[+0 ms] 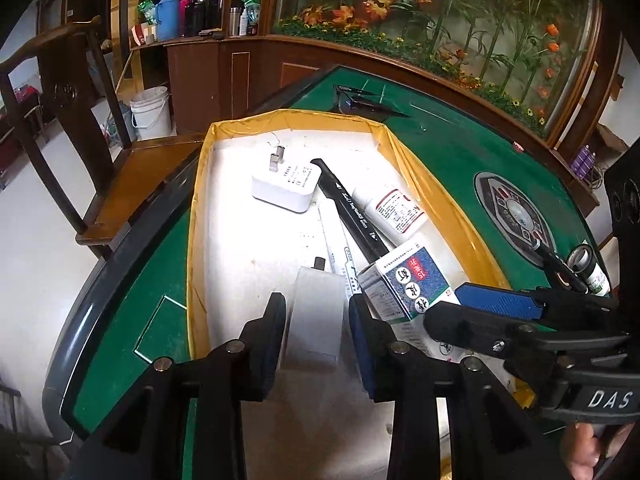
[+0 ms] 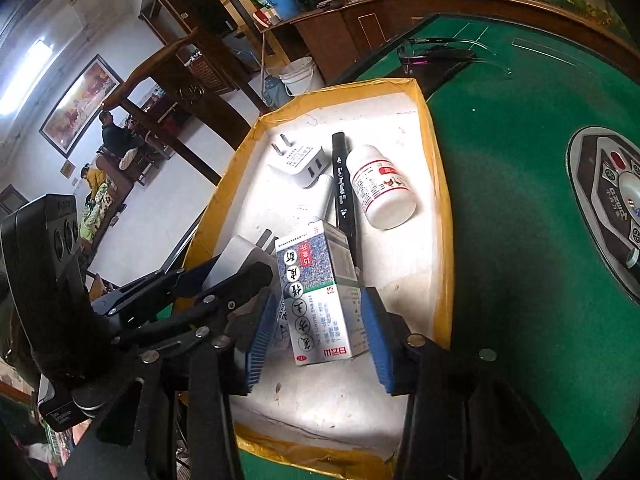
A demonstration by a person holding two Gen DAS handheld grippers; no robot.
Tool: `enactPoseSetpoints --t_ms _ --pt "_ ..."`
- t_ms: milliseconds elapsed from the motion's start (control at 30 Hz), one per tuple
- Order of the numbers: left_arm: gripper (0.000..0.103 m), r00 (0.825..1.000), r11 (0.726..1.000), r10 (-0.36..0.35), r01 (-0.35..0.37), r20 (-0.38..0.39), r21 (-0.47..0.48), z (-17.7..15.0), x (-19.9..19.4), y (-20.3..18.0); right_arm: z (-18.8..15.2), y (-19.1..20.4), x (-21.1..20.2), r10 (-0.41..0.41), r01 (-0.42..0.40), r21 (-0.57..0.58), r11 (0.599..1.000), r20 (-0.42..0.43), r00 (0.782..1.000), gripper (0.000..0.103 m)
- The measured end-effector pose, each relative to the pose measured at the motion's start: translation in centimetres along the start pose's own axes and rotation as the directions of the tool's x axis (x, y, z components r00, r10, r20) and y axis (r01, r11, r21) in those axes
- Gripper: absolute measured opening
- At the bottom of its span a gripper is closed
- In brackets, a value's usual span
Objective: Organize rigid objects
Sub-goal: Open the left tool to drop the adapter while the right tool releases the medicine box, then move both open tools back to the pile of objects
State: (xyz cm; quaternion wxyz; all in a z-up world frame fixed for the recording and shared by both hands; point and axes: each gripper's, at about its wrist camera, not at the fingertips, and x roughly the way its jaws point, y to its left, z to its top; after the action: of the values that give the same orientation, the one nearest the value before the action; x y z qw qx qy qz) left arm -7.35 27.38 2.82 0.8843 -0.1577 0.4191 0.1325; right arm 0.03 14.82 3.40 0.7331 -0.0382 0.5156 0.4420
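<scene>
A yellow-rimmed tray (image 1: 199,200) (image 2: 440,184) with a white floor lies on the green table. In it are a white charger (image 1: 284,188) (image 2: 300,164), a black marker (image 1: 352,208) (image 2: 342,176), a white pill bottle (image 1: 394,208) (image 2: 380,188) and a white tube (image 1: 334,232). My left gripper (image 1: 316,320) (image 2: 240,264) straddles a white plug adapter (image 1: 316,332) (image 2: 240,254) on the tray floor, with slim gaps at both pads. My right gripper (image 2: 318,328) (image 1: 444,304) straddles a blue-and-white medicine box (image 2: 316,292) (image 1: 408,280) that leans on the marker, its pads just off the box.
Black glasses (image 1: 360,100) (image 2: 432,54) lie beyond the tray's far end. The table's round centre console (image 1: 516,212) (image 2: 616,208) is to the right, with a small bottle (image 1: 592,268) and a black pen beside it. A wooden chair (image 1: 60,100) stands left of the table.
</scene>
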Motion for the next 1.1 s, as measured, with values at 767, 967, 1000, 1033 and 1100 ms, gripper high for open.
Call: enactPoseSetpoints --t_ms 767,967,1000,1033,1100 --pt "0.051 0.976 0.978 0.05 -0.091 0.213 0.189 -1.9 -6.5 -8.7 -3.8 -8.1 -10.5 0.083 -0.107 0.128 0.986 0.18 0.98 0.043" --pt "0.052 0.967 0.969 0.077 -0.13 0.242 0.211 -2.1 -7.0 -9.7 -4.6 -10.1 -11.2 0.084 -0.117 0.166 0.979 0.192 0.978 0.043" --pt "0.053 0.966 0.967 0.084 -0.138 0.245 0.214 -2.2 -7.0 -9.8 -4.7 -10.2 -11.2 0.084 -0.117 0.17 0.978 0.191 0.978 0.043" --pt "0.054 0.964 0.965 0.088 -0.144 0.25 0.218 -2.3 -7.1 -9.9 -4.8 -10.3 -11.3 0.084 -0.118 0.173 0.978 0.19 0.978 0.043" --pt "0.056 0.962 0.964 0.091 -0.15 0.257 0.22 -2.5 -7.3 -10.1 -5.0 -10.4 -11.5 0.083 -0.118 0.177 0.977 0.195 0.977 0.043"
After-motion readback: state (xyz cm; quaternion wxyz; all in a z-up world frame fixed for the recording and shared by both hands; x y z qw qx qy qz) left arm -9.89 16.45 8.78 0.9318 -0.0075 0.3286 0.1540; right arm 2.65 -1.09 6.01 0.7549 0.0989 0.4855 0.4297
